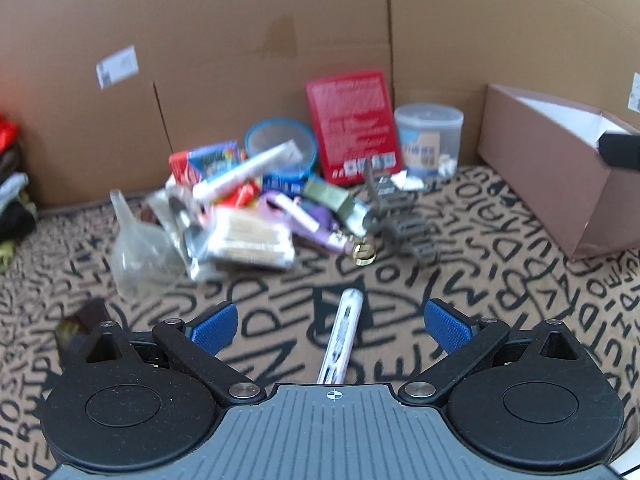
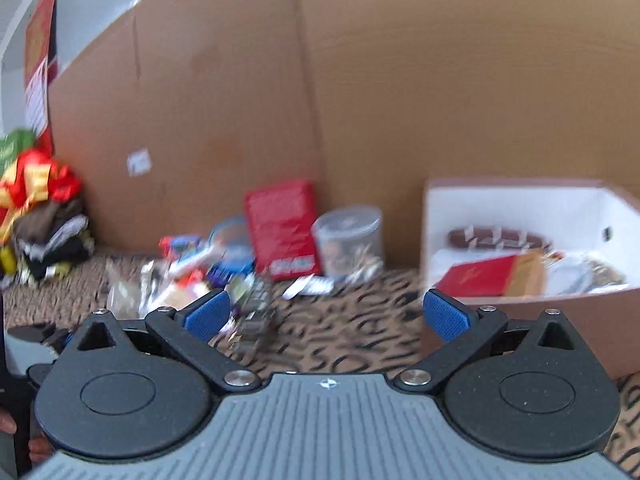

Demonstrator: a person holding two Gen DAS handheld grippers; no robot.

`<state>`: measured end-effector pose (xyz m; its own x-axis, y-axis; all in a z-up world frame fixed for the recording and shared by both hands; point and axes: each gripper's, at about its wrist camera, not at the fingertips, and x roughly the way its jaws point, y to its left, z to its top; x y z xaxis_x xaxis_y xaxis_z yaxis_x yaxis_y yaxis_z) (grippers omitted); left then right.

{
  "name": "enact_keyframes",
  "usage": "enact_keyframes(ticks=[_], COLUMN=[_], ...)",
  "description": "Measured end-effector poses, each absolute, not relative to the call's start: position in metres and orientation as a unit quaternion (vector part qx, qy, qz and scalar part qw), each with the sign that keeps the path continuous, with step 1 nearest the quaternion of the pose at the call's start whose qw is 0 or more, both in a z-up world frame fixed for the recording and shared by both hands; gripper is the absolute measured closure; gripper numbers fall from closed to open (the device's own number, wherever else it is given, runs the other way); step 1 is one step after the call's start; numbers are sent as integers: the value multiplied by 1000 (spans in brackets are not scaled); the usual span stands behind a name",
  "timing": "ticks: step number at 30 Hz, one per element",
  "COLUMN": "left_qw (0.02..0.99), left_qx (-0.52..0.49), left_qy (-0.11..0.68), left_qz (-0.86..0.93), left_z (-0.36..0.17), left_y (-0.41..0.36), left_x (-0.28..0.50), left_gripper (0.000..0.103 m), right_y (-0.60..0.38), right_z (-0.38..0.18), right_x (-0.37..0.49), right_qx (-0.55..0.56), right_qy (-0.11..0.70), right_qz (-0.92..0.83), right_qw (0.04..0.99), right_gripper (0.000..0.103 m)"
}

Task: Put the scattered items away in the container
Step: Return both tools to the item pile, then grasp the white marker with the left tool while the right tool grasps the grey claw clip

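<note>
My left gripper (image 1: 331,326) is open and empty, low over the patterned rug. A white tube (image 1: 342,340) lies on the rug between its blue pads (image 1: 214,326), not gripped. Beyond it lies a scattered pile: a cotton swab pack (image 1: 250,238), a red booklet (image 1: 354,126), a clear tub (image 1: 430,136), a gold ring (image 1: 364,254). My right gripper (image 2: 326,316) is open and empty, held above the rug. The brown container box (image 2: 532,320) is to its right and holds a red booklet (image 2: 476,278) and other items. The box also shows in the left wrist view (image 1: 560,184).
A tall cardboard wall (image 1: 240,40) stands behind the pile and the box. Folded clothes (image 2: 44,236) are stacked at the far left. A clear plastic bag (image 1: 138,248) lies left of the pile. A dark small object (image 1: 82,322) lies by the left finger.
</note>
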<state>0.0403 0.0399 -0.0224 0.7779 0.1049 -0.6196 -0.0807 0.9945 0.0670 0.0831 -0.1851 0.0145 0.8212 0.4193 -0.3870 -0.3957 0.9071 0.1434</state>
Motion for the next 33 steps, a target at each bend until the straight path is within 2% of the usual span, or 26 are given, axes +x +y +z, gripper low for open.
enact_keyframes(ticks=[5,7,14,19,21,23,25,26,28,31,33], left_qw=[939,937,933,928,929,930,931,931,931,930,930], left_qx=[0,-4,-14,-5,0,1,-5,-10,-22,-31,-34], left_qy=[342,347,359,372,370,368,366,365,365,365,365], left_qz=[34,28,0,-18,-19,-20,-20,-19,-16,-2,9], left_z=[-41,-45,-54,-62,-65,-65,-65,-65,-64,-64,-64], left_y=[53,56,64,63,62,63,65,67,71,80,87], left_x=[44,44,48,55,57,58,61,63,67,79,88], left_gripper=[2,8,18,37,39,49,65,68,85,88,89], right_y=[-153,-141,-105,-89,-86,-83,-81,-79,-77,-75,-76], right_z=[-6,-11,-34,-46,-50,-53,-56,-58,-61,-65,-63], right_x=[99,106,130,143,148,152,156,158,162,166,162], right_qx=[2,-2,-32,-43,-42,-43,-44,-44,-45,-44,-58], right_qy=[247,258,289,312,320,326,332,335,342,351,342], right_qz=[216,221,231,236,236,236,236,236,237,240,237], right_qw=[945,941,929,919,916,915,912,911,908,904,908], right_gripper=[1,1,6,18,21,25,32,35,52,71,72])
